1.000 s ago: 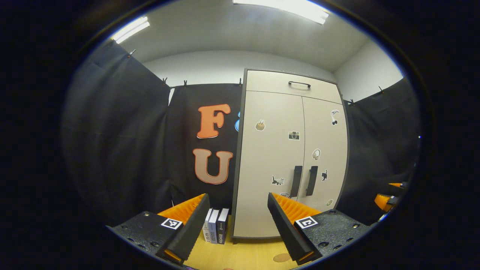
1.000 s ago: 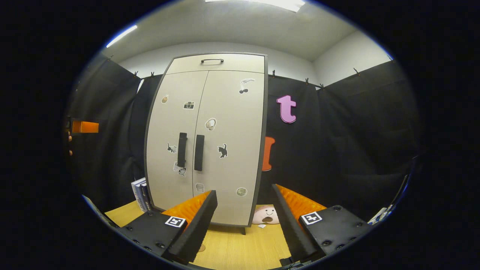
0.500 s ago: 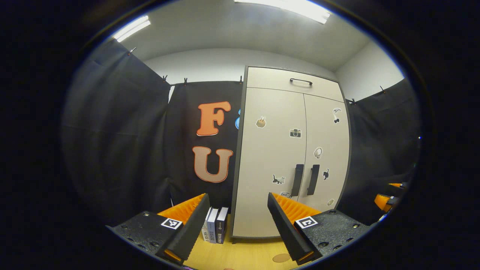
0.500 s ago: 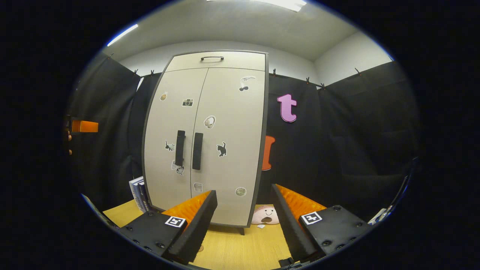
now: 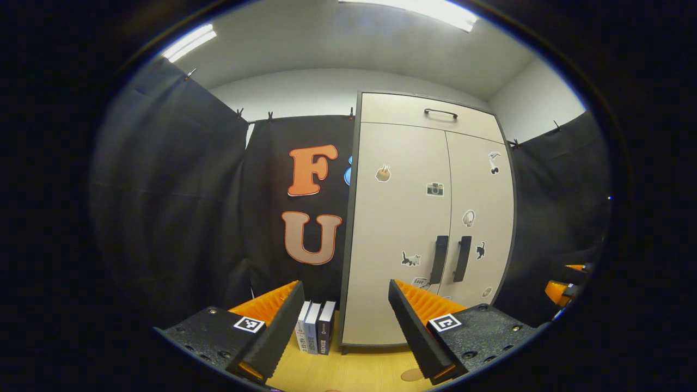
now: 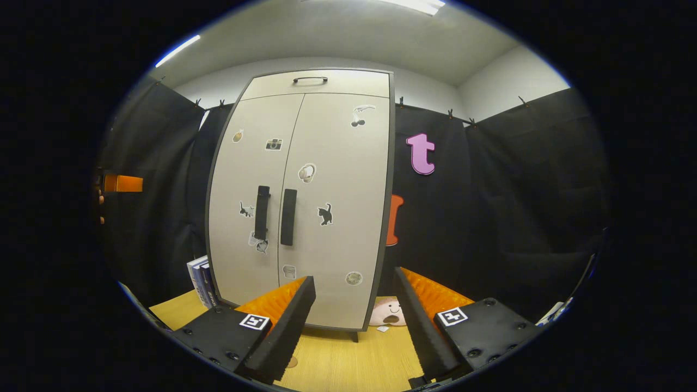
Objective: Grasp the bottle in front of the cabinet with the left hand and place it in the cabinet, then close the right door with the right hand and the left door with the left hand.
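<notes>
A tall beige cabinet [image 5: 425,228] [image 6: 305,196] stands on the wooden table with both doors flush and shut, their two dark handles [image 5: 451,258] [image 6: 275,216] side by side. My left gripper [image 5: 340,332] is open with nothing between its fingers, held back from the cabinet's left front corner. In the right gripper view my right gripper [image 6: 354,326] is open too, empty, a little short of the right door's lower part. The right gripper [image 5: 563,283] also shows at the far right edge of the left gripper view. The left gripper [image 6: 122,183] shows at the left edge of the right gripper view.
Three books [image 5: 314,329] [image 6: 200,280] stand upright against the cabinet's left side. A small plush face [image 6: 387,313] lies on the table at the cabinet's right foot. The wooden table [image 6: 348,359] runs in front of the cabinet, black cloth walls around.
Both views have shifted slightly; the cabinet looks a little larger and nearer than a second ago. Both grippers stay open, and the doors remain shut.
</notes>
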{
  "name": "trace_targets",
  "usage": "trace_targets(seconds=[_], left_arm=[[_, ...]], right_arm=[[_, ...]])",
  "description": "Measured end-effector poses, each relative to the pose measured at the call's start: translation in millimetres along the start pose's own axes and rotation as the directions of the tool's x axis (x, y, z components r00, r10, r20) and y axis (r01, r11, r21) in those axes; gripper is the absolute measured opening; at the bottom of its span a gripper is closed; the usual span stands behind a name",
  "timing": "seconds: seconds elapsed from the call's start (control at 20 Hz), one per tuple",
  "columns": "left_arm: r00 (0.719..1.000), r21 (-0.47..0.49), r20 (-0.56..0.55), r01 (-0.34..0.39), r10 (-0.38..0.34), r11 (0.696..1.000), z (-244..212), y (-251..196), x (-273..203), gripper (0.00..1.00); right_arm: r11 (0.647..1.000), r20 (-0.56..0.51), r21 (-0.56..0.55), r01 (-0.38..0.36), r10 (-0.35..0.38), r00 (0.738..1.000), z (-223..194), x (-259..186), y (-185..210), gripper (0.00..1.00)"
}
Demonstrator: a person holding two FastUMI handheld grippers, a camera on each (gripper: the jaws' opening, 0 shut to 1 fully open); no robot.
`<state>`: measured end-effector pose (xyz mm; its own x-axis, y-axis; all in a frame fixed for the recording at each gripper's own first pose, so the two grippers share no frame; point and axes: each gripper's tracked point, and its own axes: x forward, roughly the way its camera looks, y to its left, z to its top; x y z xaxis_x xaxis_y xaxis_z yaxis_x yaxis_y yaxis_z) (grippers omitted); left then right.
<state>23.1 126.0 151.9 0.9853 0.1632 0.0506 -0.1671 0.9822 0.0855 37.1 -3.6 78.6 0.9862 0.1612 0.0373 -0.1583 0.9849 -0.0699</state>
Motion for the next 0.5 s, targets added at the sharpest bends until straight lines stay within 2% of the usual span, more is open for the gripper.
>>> trace_targets(seconds=[0.5], left_arm=[[1.0,0.01,-0.007,0.003,-0.003,1.0,-6.1,-2.4,9.8,0.94]], right_arm=[[1.0,0.004,0.004,-0.011,0.011,1.0,-2.6,10.1,3.4,0.96]])
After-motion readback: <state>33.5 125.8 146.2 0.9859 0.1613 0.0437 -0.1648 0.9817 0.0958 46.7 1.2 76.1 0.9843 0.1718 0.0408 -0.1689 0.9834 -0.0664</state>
